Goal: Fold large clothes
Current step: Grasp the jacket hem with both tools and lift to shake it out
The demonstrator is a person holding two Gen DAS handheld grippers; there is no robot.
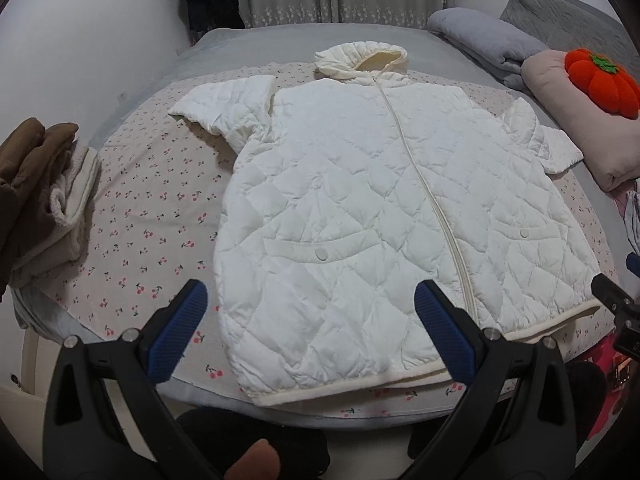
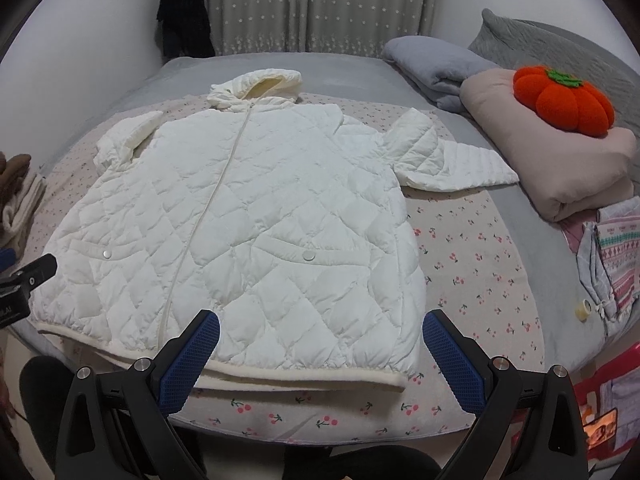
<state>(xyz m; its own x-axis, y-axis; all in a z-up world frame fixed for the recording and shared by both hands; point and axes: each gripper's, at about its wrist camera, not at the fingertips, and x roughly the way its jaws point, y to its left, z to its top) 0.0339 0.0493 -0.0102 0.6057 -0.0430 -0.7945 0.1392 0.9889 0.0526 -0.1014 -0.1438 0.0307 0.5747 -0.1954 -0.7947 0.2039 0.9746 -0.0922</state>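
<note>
One white puffy jacket (image 1: 352, 200) lies flat on the bed (image 1: 280, 40), front side up, on top of a cloth with little cherries (image 1: 160, 200). It has one hood (image 1: 360, 58) at the far end, and one zipper (image 1: 424, 184) that is closed all the way down. It has two pockets, and each pocket has one round snap (image 1: 321, 255). It has two sleeves. The sleeve on the left (image 1: 224, 106) is folded short, so its end is hidden. The sleeve on the right (image 2: 452, 156) sticks out toward the pillows. The bottom edge of the jacket is at the near side of the bed.

There are two grippers. The left gripper (image 1: 310, 326) is above the bottom left part of the jacket. Its two blue fingers (image 1: 176, 332) are spread wide apart and hold nothing. The right gripper (image 2: 320, 358) is above the bottom right corner. Its two fingers (image 2: 454, 362) are spread wide too, and hold nothing. I cannot tell if any finger touches the jacket.

On the left edge of the bed is one pile of brown and cream clothes (image 1: 44, 196), partly cut off. On the right are one grey folded blanket (image 2: 436, 68), one pink folded blanket (image 2: 560, 168) and one orange pumpkin toy (image 2: 564, 100) on top of it. More clothes with patterns (image 2: 616, 252) are at the far right, cut off by the picture. Star curtains (image 2: 320, 4) hang at the back. Something dark (image 2: 186, 12) hangs by the wall, too dim to make out.
</note>
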